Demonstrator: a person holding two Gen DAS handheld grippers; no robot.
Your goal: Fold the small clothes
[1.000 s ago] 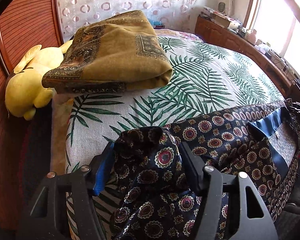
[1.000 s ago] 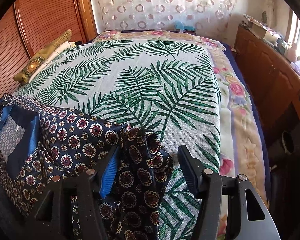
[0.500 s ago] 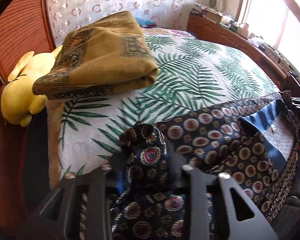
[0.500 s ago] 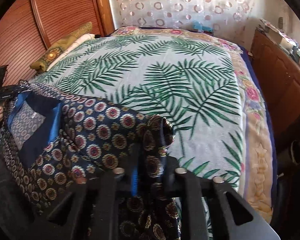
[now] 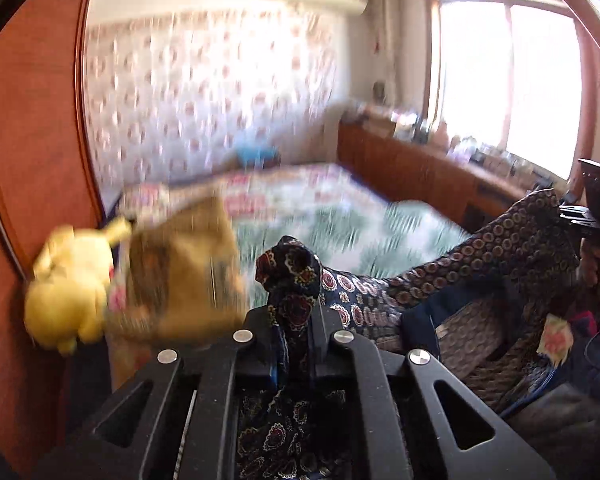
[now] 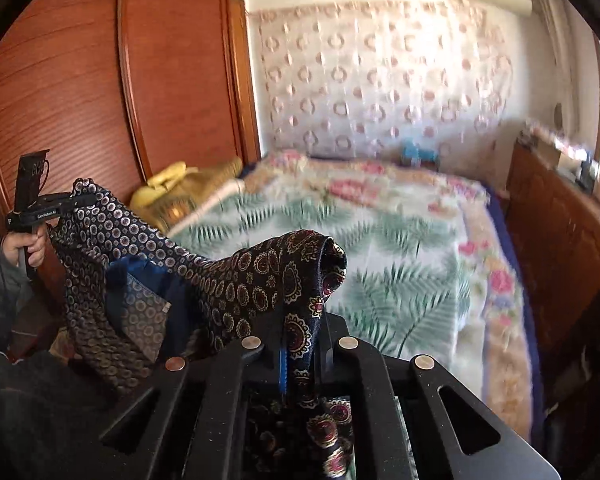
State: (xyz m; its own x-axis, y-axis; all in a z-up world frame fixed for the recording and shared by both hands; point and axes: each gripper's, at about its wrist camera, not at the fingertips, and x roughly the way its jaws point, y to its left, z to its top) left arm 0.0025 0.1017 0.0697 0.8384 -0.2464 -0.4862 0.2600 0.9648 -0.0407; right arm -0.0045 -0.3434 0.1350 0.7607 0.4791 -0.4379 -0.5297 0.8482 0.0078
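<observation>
Garment [image 5: 440, 280] stretched in the air above the bed's [image 6: 400, 240] near edge.
Left tool [image 5: 298, 320] and right tool [image 6: 304, 340] each clench a corner; keeping both level should spread it flat.

A home bedroom: bed [image 6: 400, 264] with palm-leaf cover, wooden wardrobe [image 6: 100, 92], curtained window [image 5: 504, 76].

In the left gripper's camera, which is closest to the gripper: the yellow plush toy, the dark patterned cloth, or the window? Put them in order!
1. The dark patterned cloth: pinched right between the left gripper's closing jaws.
2. The yellow plush toy: off to the left, against the wooden wardrobe.
3. The window: far across the room, upper right.
</observation>
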